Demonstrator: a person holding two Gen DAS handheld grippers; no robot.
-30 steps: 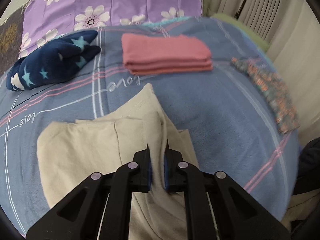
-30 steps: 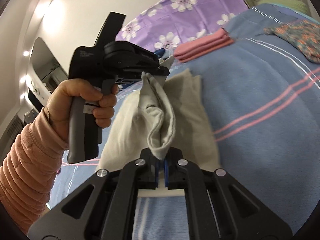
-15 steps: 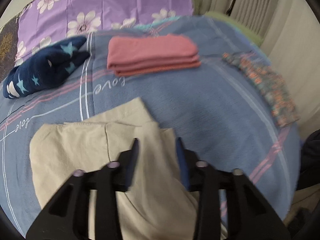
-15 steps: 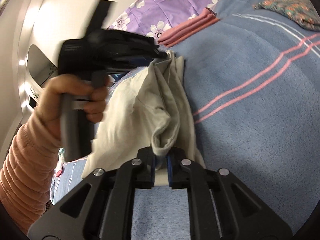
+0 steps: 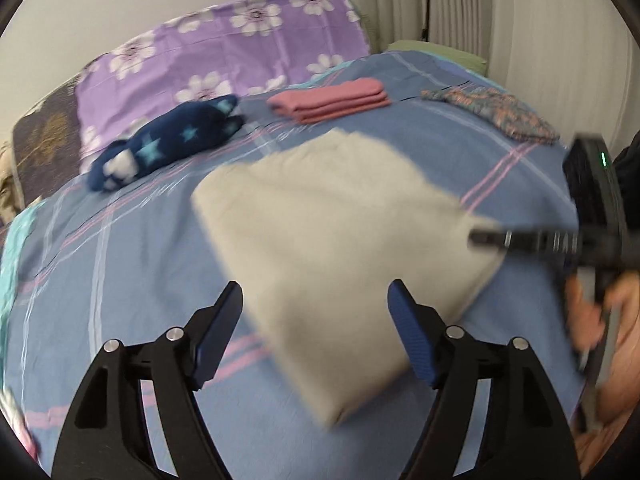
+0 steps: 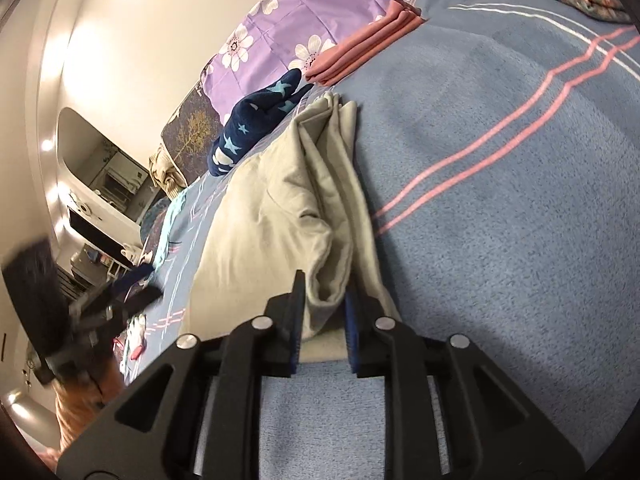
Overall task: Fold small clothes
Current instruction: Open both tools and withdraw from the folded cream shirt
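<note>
**Beige cloth folded on the blue bed**

Beige soft cloth [image 5: 332, 248], folded over into a thick pad, lies in the middle of the blue blanket with pink and white stripes [image 5: 132, 248]. The left gripper [image 5: 316, 316] hangs above the near edge of the cloth. Its jaws have just been opening and now stand wide apart, with nothing pinched between them. The picture from this side is blurry.

The right gripper [image 6: 324, 304] sits low at the right corner of the beige cloth. Its jaws have just been opening a little, and a bunched fold of the cloth is between the blue pads [image 6: 351, 320]. The fold looks loose there, not squeezed.

Farther up the bed lies a folded pink cloth stack [image 5: 330, 100]. Beside it is a dark blue fuzzy piece with light stars [image 5: 168, 144]. A flowery patterned cloth [image 5: 492, 114] lies near the right edge of the bed. A purple pillow with white flowers [image 5: 224, 56] leans at the head of the bed.
</note>
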